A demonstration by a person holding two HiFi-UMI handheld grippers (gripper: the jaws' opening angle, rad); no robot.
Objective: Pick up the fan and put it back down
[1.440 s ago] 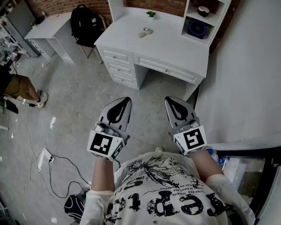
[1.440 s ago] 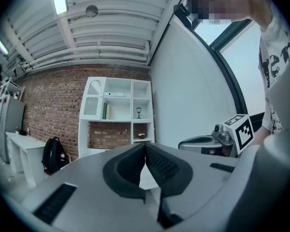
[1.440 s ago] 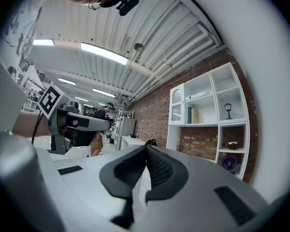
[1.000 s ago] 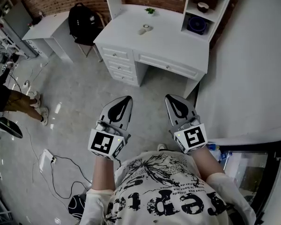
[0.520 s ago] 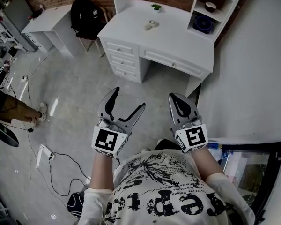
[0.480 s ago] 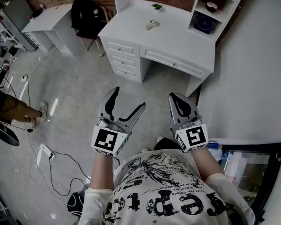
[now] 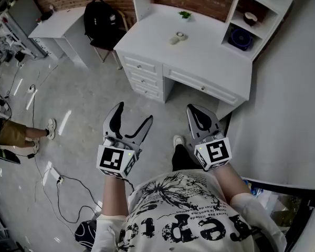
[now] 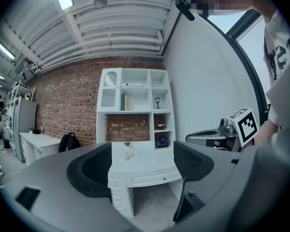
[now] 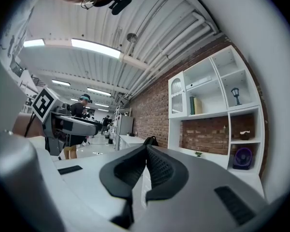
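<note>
The fan (image 7: 240, 37) is small, round and dark blue, and stands in a lower cubby of the white shelf unit on the desk's right side. It also shows as a purple fan (image 8: 162, 140) in the left gripper view and as the fan (image 9: 242, 157) in the right gripper view. My left gripper (image 7: 132, 116) is held over the floor well short of the desk, jaws spread wide and empty (image 8: 142, 163). Beside it, my right gripper (image 7: 195, 112) is shut with nothing in it (image 9: 146, 151). Both point level toward the desk.
The white desk (image 7: 199, 56) with drawers carries a small white object (image 7: 178, 37) and a little plant (image 7: 185, 14). A black backpack (image 7: 101, 20) sits on a chair by a second white desk (image 7: 52, 28). Cables (image 7: 58, 180) lie on the floor at left, near a person's leg (image 7: 16, 133).
The left gripper's jaws have gone from shut to wide open. Both grippers and the view have moved nearer the desk. The right gripper stays shut.
</note>
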